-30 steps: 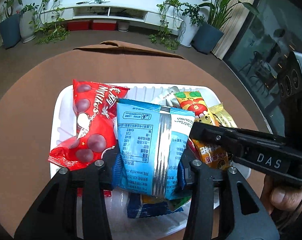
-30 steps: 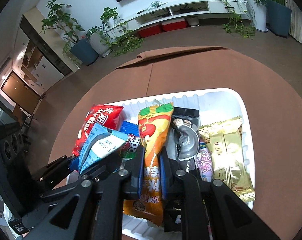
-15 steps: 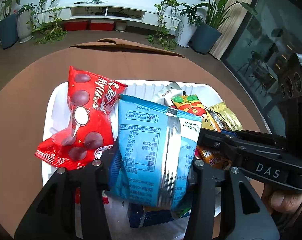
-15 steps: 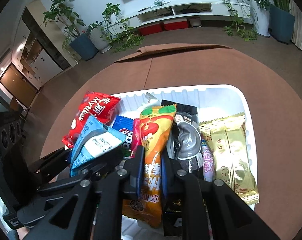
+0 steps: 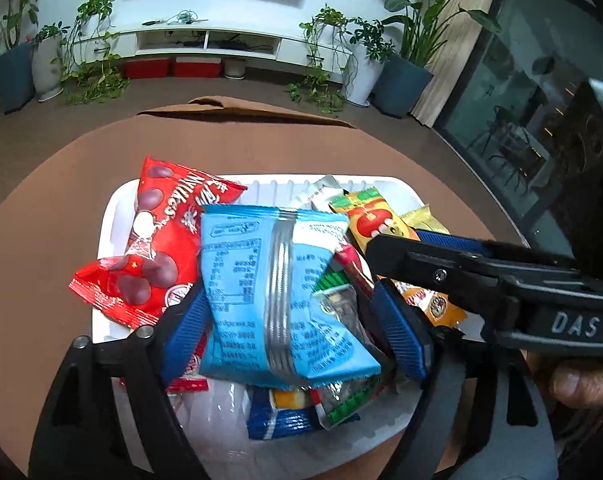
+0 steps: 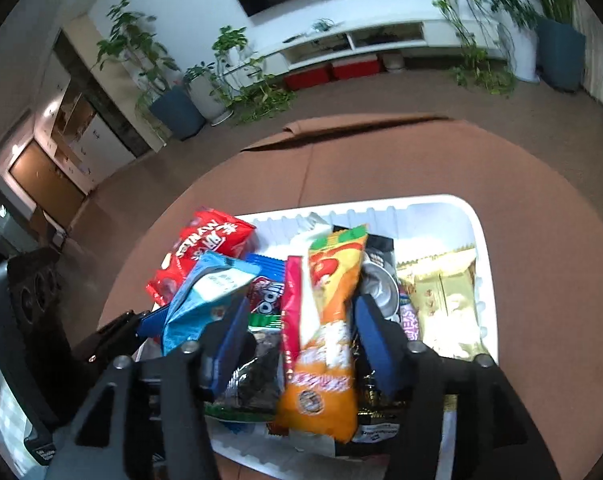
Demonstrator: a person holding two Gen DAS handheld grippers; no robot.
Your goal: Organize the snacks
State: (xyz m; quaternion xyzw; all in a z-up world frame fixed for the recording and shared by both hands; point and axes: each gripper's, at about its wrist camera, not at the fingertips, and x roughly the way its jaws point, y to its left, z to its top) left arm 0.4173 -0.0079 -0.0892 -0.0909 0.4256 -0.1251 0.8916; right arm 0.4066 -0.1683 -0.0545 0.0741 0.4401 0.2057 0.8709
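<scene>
Brown and round, the matte tabletop [image 5: 61, 216] is seen against a brown floor, a white wall and a low white media shelf [image 5: 205, 40] flanked by potted plants. On it sits a white ribbed plastic tray [image 6: 477, 240], rectangular with rounded corners — crowded with crinkled foil snack packets.

The left gripper [image 5: 297, 324] is recorded with jaws that have just been opening; its blue ridged pads [image 5: 185, 328] stand clear on either side of a light blue pillow packet [image 5: 277, 292] with a silver back seam, which lies between them on the heap, unpressed. Beside it, at the tray's left rim, a glossy red Mylikes bag [image 5: 157, 248] is noted.

The right gripper [image 6: 297, 344] has likewise just been opening; a long orange-and-yellow packet [image 6: 329, 328] with a green top edge rests between its spread pads, not gripped. A gold wrapped bar [image 6: 441, 304] lies flat toward the tray's right side.

A thumb [image 5: 577, 384] is visible on the right gripper's handle.
</scene>
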